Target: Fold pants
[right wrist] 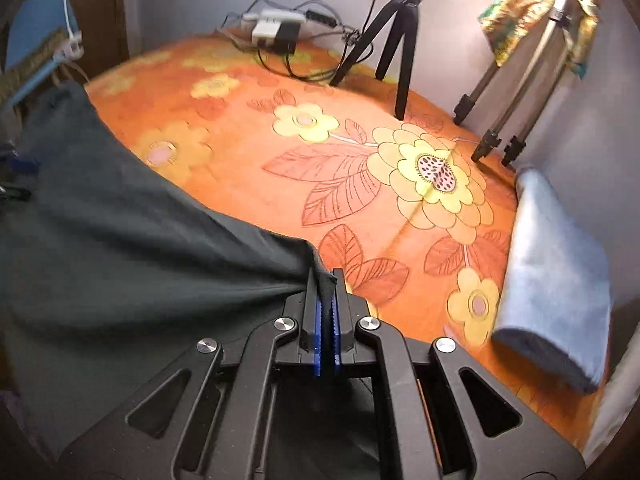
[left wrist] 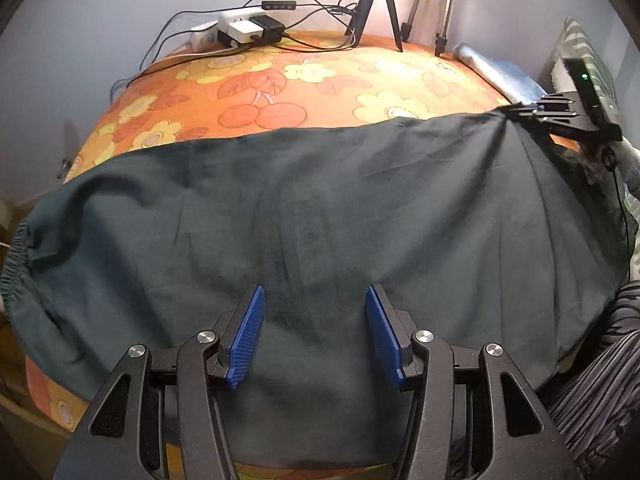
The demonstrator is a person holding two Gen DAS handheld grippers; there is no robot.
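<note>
Pants (left wrist: 320, 208) — dark green, spread flat — corner pinched by right gripper (right wrist: 327, 280).

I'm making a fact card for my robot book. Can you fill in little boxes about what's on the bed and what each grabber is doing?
Clothing: dark green fabric pants, spread across the bed
Surface: orange flowered bedsheet
Left gripper: open, over the pants, holding nothing
Right gripper: shut on a corner of the pants
Waistband: gathered elastic, at the left edge in the left wrist view
Nearby: folded light blue towel; black tripod
</note>
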